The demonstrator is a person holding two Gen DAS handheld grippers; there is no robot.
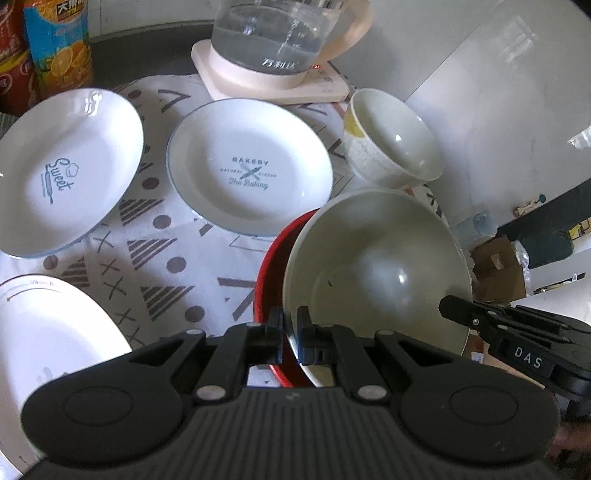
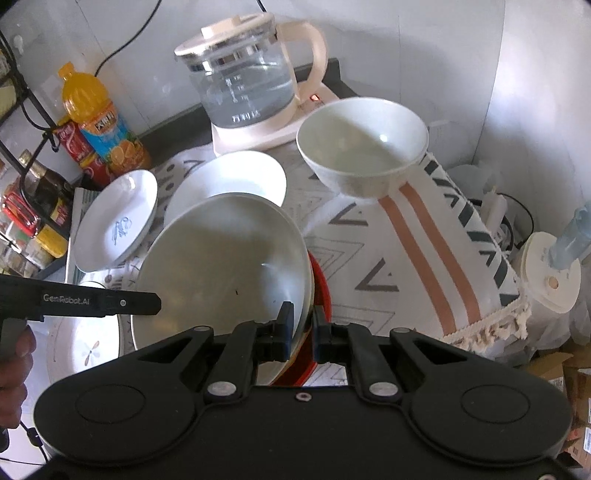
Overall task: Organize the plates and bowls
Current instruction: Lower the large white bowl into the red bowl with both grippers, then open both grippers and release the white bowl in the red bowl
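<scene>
While both the left gripper (image 1: 290, 325) and right gripper (image 2: 302, 323) pinch opposite rims of the pale bowl (image 1: 376, 266), fingers nearly closed, the red bowl (image 1: 267, 280) beneath stays mostly hidden.

"Sweet" marks one plate (image 1: 66, 170); "BAKERY… The Baking" another plate (image 1: 251, 166); "DAS" the right gripper (image 1: 528, 356); "GenRobot.AI" the left gripper (image 2: 74, 300).

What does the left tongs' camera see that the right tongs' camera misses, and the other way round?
Only the left view reads the Bakery plate, whose print the right view doesn't show. Only the right view shows the kettle's lid and the fringed edge of the cloth. Both show the big bowl over a red dish, each pair of tongs shut on its rim, plus the small bowl and juice bottle.
</scene>
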